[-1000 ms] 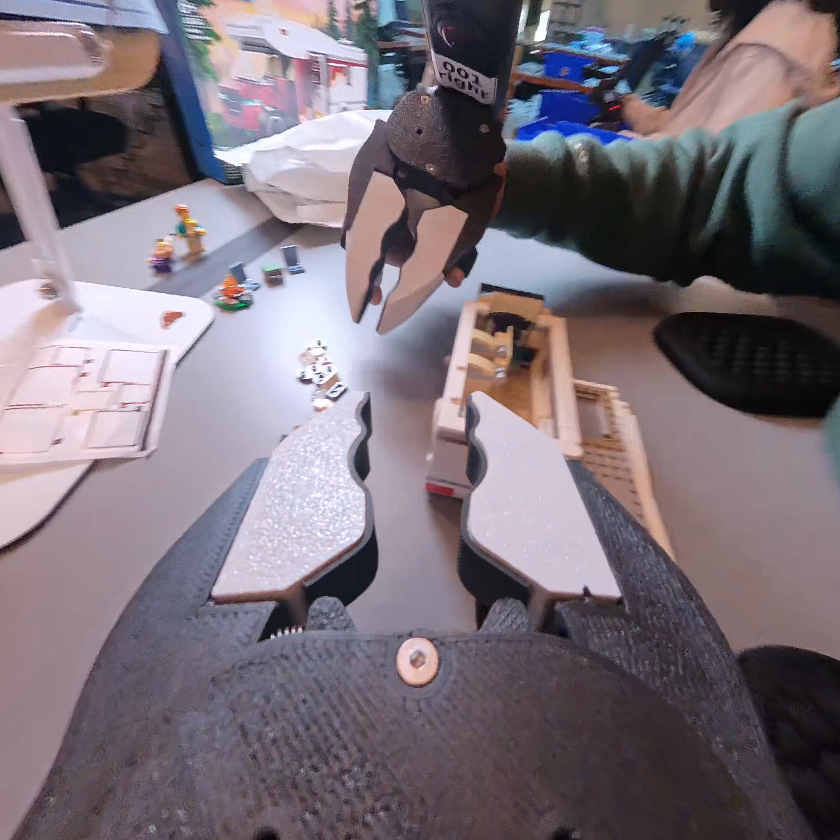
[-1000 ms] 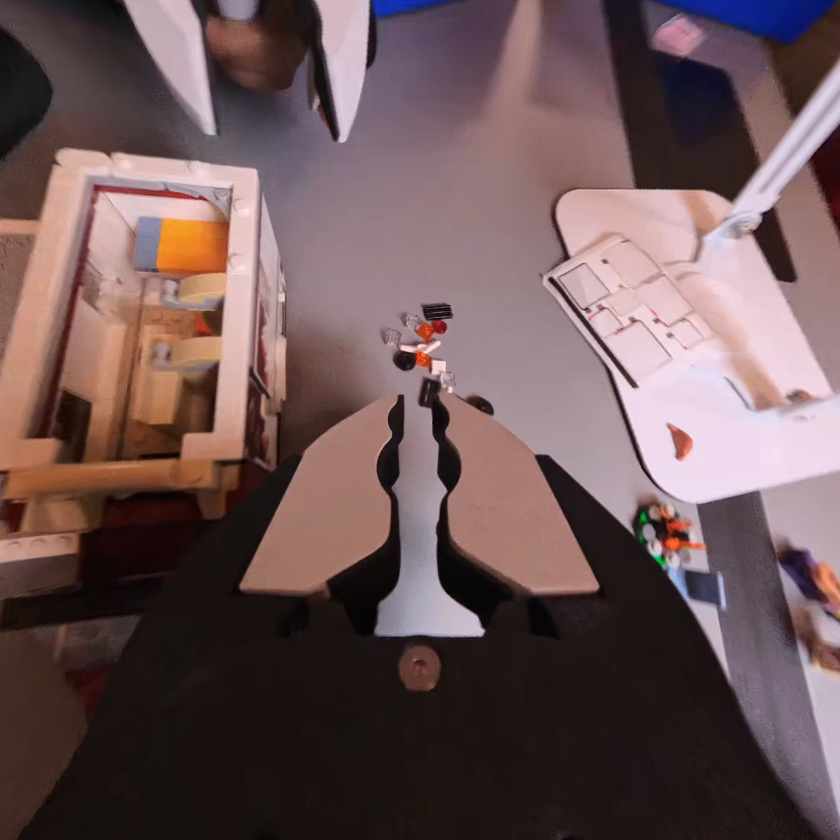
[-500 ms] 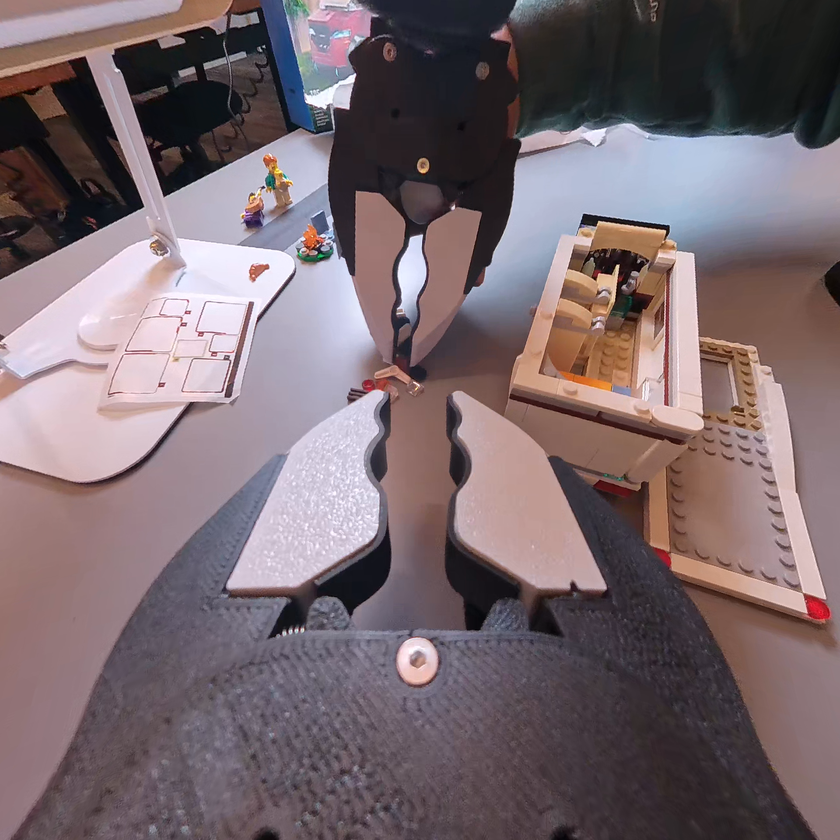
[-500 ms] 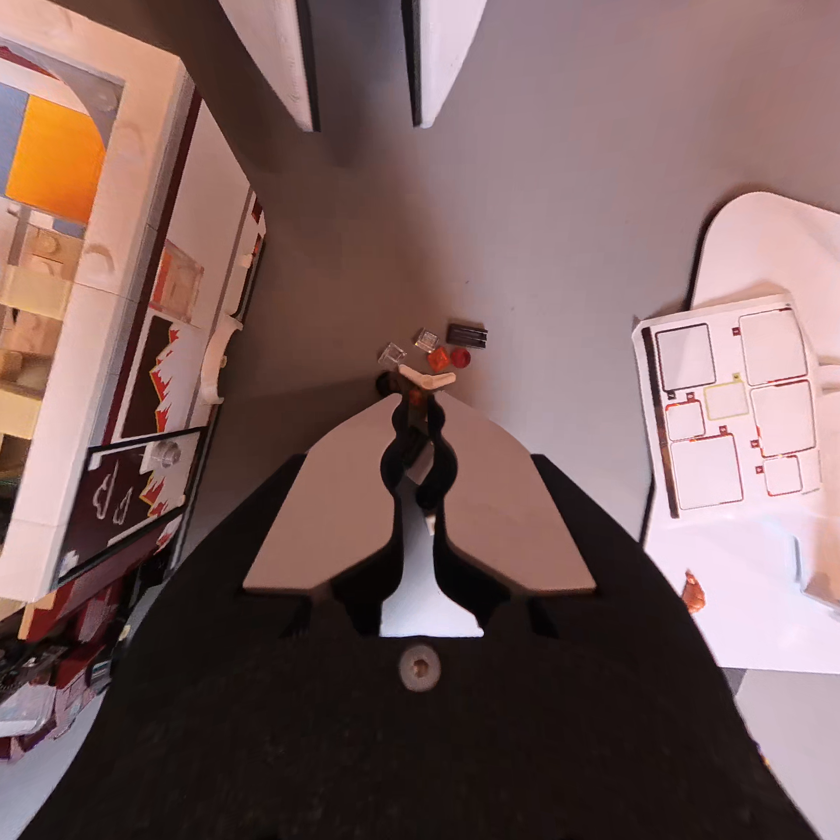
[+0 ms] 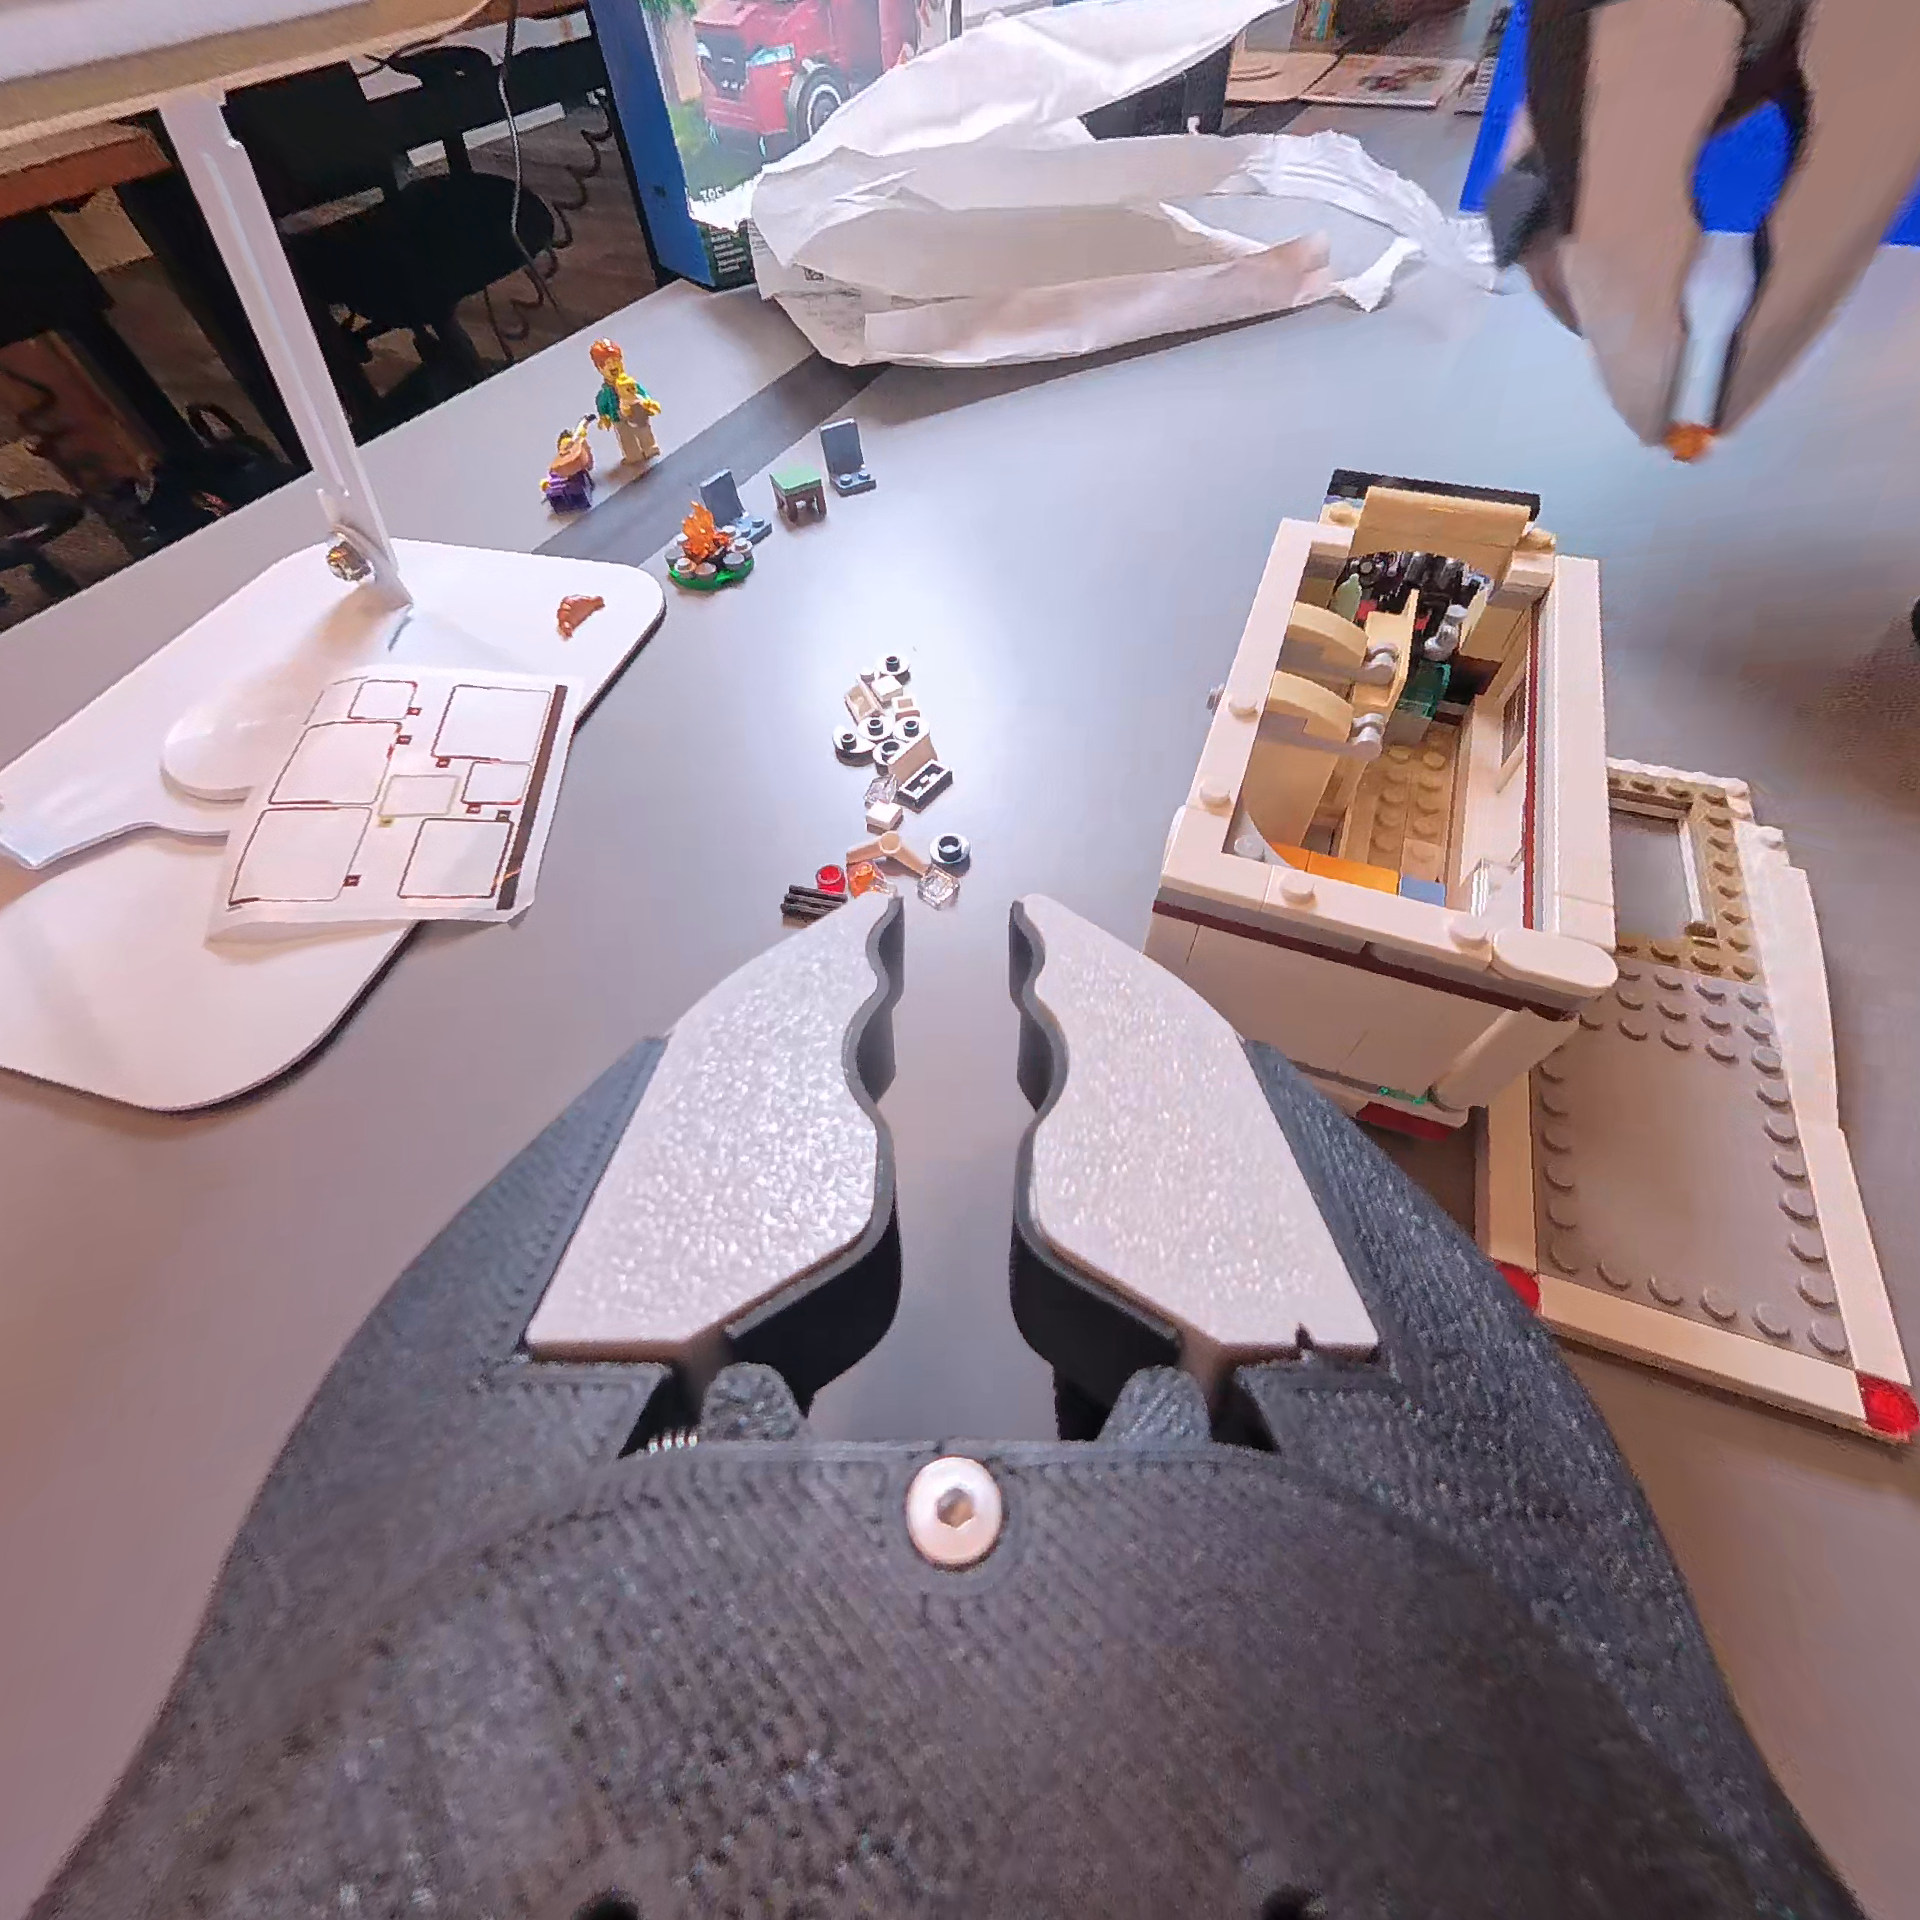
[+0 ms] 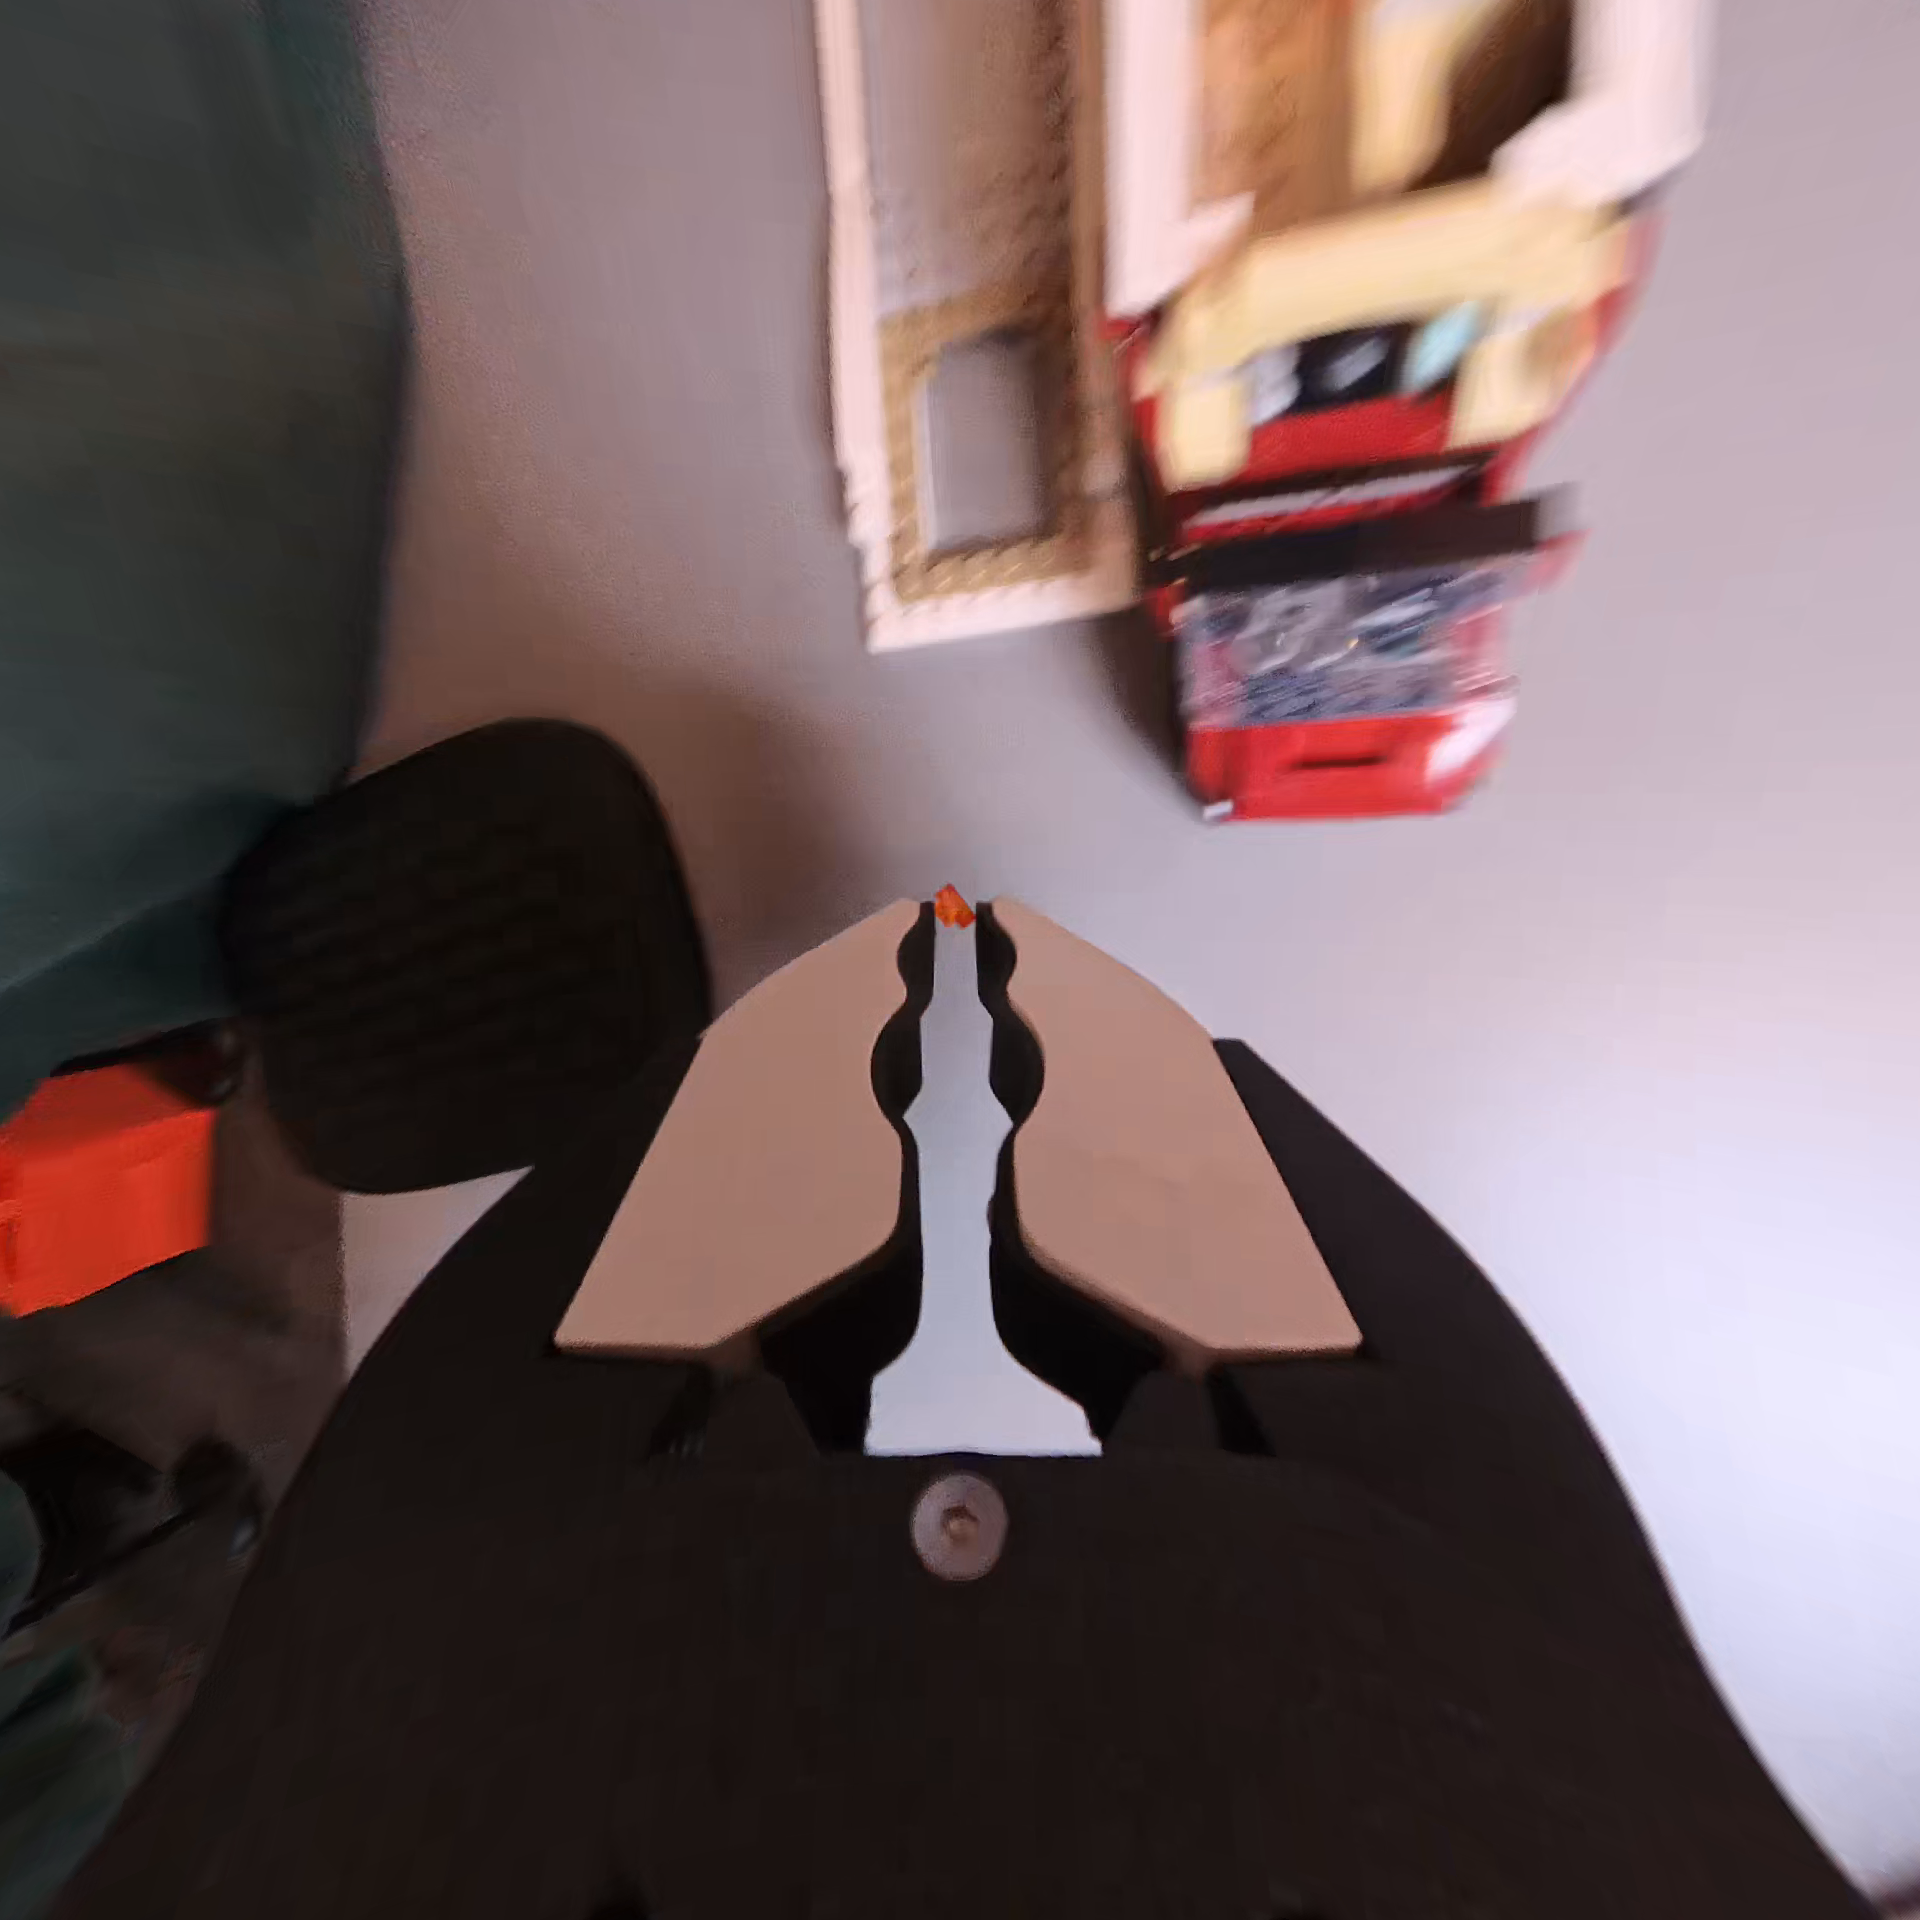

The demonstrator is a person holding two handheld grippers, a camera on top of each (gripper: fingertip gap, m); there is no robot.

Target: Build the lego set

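Right gripper: smooth tan wavy-edged fingers clenched on a tiny translucent orange brick, pinched at the very tips and jutting slightly past them. The brick is too small and blurred to tell its long axis. In the left wrist view it hangs high above the table, over the far end of the brick-built camper.

Left gripper: grainy grey fingers on a ribbed black body, released with a clear gap, only bare table between them. Just ahead of the tips lies a scatter of small loose pieces: round grey studs, clear tiles, a black grille.

Camper: cream studded walls, roofless, long axis running away from the left gripper. A flat studded roof panel lies beside it. A glossy grey table carries all of it, with a paper sticker sheet to the left.
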